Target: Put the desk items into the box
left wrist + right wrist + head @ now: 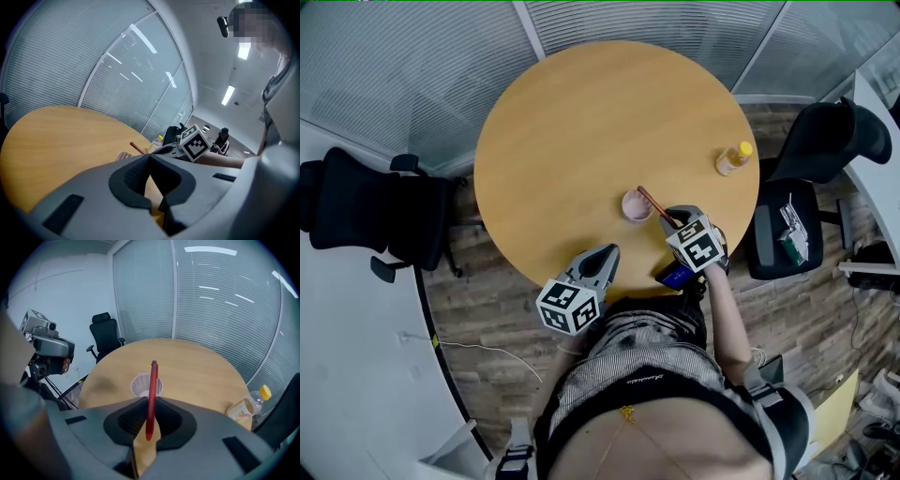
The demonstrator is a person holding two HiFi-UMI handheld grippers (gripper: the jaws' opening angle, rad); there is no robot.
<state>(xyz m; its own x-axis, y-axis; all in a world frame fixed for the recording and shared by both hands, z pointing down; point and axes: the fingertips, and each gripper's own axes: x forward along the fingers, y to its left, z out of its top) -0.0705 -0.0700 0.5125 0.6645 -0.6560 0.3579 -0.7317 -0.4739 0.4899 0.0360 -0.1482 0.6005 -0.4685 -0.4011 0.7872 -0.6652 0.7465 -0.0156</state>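
A round tabletop of smooth, pale wood fills the middle of the head view, with glass walls behind slatted blinds beyond it. Black padded office chairs stand near its edges.

The right claw, grey plastic with dark ribbed pads, is closed on a slim, glossy red pen. The pads press on the pen's lower part. In the right gripper view the pen's long axis runs almost straight up the picture, pointing away from the claw along the line of its jaws. The near end tapers and sticks out a little below the pads. The far end lies over the mouth of a small round cup. In the head view the pen slants from the claw towards the upper left, and its free end crosses the cup's rim.

The cup is pale pink, translucent plastic with fine vertical ribs, and it stands upright on the tabletop just beyond the right claw.

The left claw hangs over the near edge of the tabletop with its padded tips closed together and nothing between them.

A small clear bottle with a yellow cap stands near the tabletop's right edge, well apart from the cup.
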